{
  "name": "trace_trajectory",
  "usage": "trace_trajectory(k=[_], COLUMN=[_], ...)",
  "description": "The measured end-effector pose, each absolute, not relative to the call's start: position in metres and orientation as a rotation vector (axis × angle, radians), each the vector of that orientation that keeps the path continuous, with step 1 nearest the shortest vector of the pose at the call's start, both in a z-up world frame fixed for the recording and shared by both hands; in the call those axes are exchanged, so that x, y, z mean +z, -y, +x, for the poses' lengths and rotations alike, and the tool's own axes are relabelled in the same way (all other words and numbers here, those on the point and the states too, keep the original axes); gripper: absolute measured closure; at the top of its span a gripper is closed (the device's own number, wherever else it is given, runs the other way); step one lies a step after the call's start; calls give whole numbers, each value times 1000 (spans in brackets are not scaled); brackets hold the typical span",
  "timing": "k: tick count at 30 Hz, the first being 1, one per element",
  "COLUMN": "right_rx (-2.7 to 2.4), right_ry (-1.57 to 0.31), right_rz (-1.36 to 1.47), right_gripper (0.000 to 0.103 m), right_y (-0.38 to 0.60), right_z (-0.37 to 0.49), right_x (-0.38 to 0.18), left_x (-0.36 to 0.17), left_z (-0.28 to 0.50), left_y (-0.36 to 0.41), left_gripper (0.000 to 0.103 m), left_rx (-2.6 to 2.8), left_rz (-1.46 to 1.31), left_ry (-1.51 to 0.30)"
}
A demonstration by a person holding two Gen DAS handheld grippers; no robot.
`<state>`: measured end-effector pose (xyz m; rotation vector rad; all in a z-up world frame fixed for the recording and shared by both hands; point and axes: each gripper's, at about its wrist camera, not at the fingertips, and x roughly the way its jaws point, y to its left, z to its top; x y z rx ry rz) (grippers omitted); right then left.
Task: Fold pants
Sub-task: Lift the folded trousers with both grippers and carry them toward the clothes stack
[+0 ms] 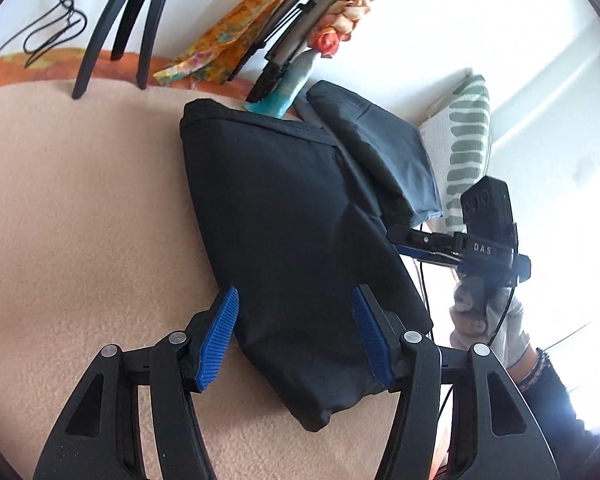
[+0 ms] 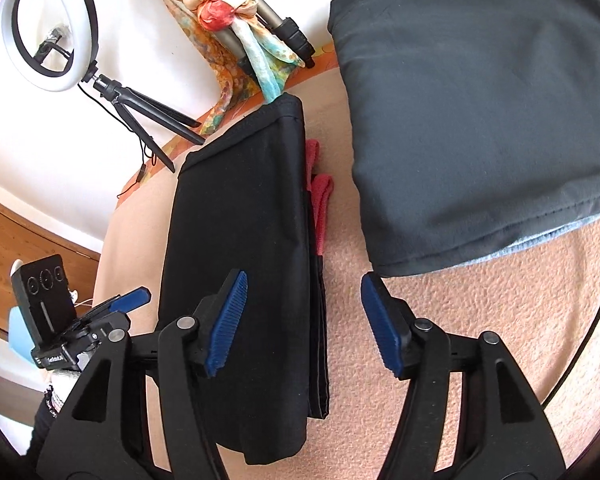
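Observation:
The black pants (image 1: 292, 240) lie folded into a long narrow stack on the pink blanket (image 1: 80, 220). My left gripper (image 1: 296, 336) is open above the near end of the stack, a blue pad on each side, holding nothing. In the right wrist view the pants (image 2: 244, 248) lie at centre left, with a red strip (image 2: 320, 208) showing along their right edge. My right gripper (image 2: 304, 320) is open and empty over the right edge of the pants. The right gripper also shows in the left wrist view (image 1: 428, 242), beside the stack.
A folded dark grey garment (image 2: 472, 112) lies on a pale blue one to the right of the pants. A ring light on a tripod (image 2: 52, 28) and colourful scarves (image 2: 228, 20) stand at the far edge. A striped pillow (image 1: 468, 148) lies beyond the grey garment.

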<state>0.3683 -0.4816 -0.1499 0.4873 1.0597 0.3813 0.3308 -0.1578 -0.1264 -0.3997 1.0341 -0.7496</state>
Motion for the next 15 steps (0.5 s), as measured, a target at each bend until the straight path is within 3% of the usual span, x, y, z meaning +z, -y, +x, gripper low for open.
trace_trajectory(k=[13,15], right_rx=[550,594], right_ry=[-1045,-1046], right_rz=[621,657], right_gripper=[41,46], right_y=[491,487], right_z=[370,372], right_x=[-176,-179], left_x=[-157,-157], left_z=[356,358], left_y=[161,164], left_gripper=[45,45], left_rx=[-772,-782], left_rz=[-535,-529], left_ry=[-1078,-1073])
